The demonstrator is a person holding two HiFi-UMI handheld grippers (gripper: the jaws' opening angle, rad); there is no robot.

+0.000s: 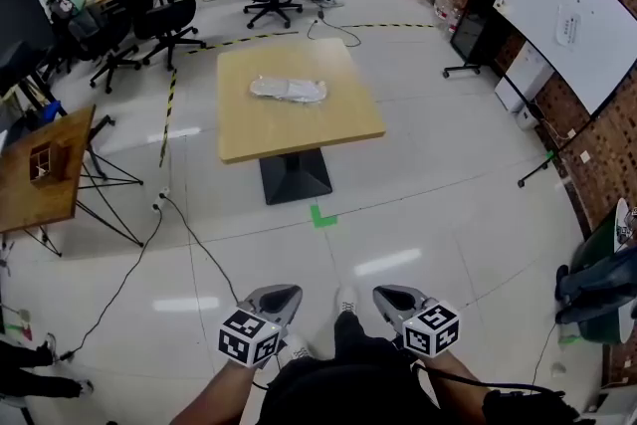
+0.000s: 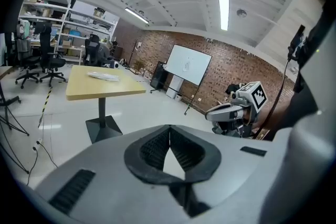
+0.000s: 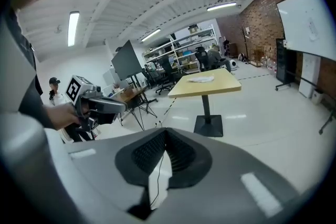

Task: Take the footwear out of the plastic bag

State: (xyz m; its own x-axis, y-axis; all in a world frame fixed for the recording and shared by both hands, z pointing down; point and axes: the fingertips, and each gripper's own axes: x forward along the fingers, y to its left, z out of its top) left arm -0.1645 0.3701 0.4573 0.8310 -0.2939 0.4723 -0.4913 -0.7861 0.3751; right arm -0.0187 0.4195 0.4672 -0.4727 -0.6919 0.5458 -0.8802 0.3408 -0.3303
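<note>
A crumpled clear plastic bag (image 1: 288,90) with something pale inside lies on the far half of a square wooden table (image 1: 299,129), well ahead of me across the floor. It also shows as a small bundle (image 2: 104,76) in the left gripper view and again (image 3: 202,79) in the right gripper view. Both grippers are held low and close to my body, far short of the table. My left gripper (image 1: 288,294) is shut with nothing in it, its jaw tips meeting (image 2: 169,129). My right gripper (image 1: 384,294) is likewise shut and empty (image 3: 166,132).
The table stands on a black pedestal base (image 1: 294,176) on a glossy white floor. A green tape mark (image 1: 322,215) lies before it. A folding wooden table (image 1: 45,169) is at the left, with a cable (image 1: 189,234) trailing over the floor. Office chairs (image 1: 164,20) are behind, a whiteboard (image 1: 572,20) at the right.
</note>
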